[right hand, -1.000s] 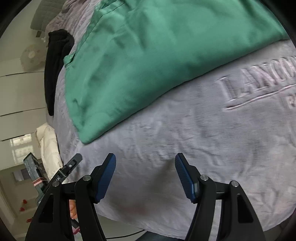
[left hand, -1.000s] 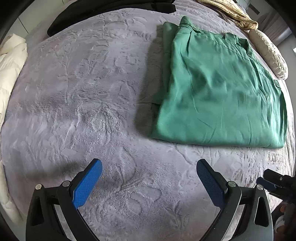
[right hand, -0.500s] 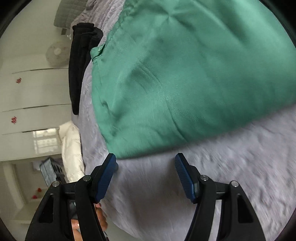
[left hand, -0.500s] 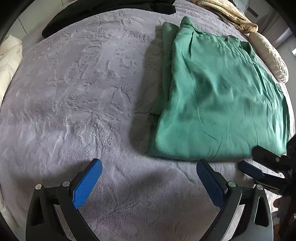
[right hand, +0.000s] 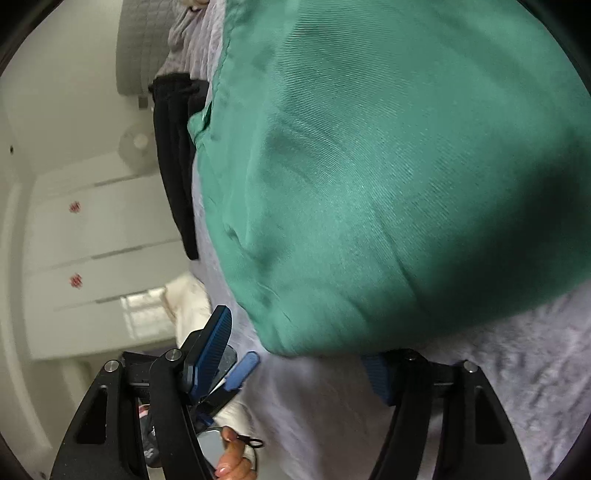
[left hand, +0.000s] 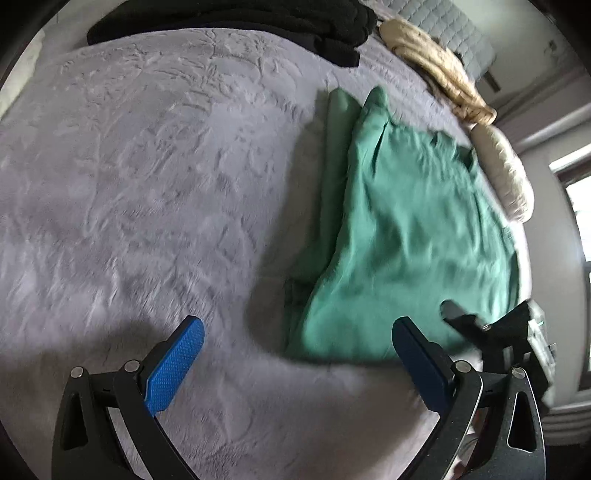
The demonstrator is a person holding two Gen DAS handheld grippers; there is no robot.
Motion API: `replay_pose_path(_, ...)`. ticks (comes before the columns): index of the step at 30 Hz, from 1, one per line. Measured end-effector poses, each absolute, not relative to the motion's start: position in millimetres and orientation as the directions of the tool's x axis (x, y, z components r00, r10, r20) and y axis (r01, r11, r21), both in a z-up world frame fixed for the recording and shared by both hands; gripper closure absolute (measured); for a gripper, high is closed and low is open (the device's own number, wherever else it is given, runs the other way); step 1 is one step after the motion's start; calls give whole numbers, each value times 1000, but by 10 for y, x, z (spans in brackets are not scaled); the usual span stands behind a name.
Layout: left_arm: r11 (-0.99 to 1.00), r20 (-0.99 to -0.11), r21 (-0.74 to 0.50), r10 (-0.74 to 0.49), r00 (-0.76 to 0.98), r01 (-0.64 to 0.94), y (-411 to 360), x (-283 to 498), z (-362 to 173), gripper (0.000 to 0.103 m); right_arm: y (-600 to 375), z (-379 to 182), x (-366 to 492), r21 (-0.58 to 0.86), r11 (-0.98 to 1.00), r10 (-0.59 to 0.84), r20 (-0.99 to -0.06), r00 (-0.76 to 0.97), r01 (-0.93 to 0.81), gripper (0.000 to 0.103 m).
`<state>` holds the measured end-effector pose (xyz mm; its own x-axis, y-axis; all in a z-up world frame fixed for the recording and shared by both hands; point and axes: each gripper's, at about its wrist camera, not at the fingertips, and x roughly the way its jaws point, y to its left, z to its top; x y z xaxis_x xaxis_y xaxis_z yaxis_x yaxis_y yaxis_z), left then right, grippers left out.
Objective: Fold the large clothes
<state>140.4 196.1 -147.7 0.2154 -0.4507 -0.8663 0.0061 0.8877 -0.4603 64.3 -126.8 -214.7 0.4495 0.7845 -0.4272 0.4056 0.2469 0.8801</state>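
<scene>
A folded green garment lies on the grey bedspread, right of centre in the left wrist view. My left gripper is open and empty, just short of the garment's near edge. In the right wrist view the garment fills most of the frame. My right gripper is open at its near edge: the left finger is clear of the cloth, and the right finger is partly hidden under the hem. It also shows in the left wrist view, at the garment's right corner.
Black clothing lies along the bed's far edge, also in the right wrist view. A beige blanket and a cream pillow lie at the far right. White wardrobe doors stand beyond the bed.
Both grippers moved in toward the garment's near edge. The right gripper's right finger now sits under the hem. The left view swung to show more of the headboard side.
</scene>
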Motion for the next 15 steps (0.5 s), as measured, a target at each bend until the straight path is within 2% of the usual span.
replay_pose_path(1,872,-853,-489,-478,209,0,1979,1442,-1483,1,-1278,-2164,650,883,224,787,-413,458,412,53)
replay_pose_path(2,851,-834,-525,-513,204,-8,1997,1483,-1491,1,-1278,-2164,650,883,224,787,-413,458,412,95)
replay_pose_path(5,792,-782,-610,-596,182,-27,1946,1601,-1526,1,-1323,-2074,710,906,198,799,-370,474,373,96)
replay_pose_path(10,669,-665,-743,-737,119,-13,1695,1960,-1598,1,-1417,-1603,797,939,256,807,-337,485,227,96)
replay_pose_path(15,584,-584,-812,-812,14,22,1258,2301,-1726,1,-1453,-1479,828,944,264,813,-328,480,198,96)
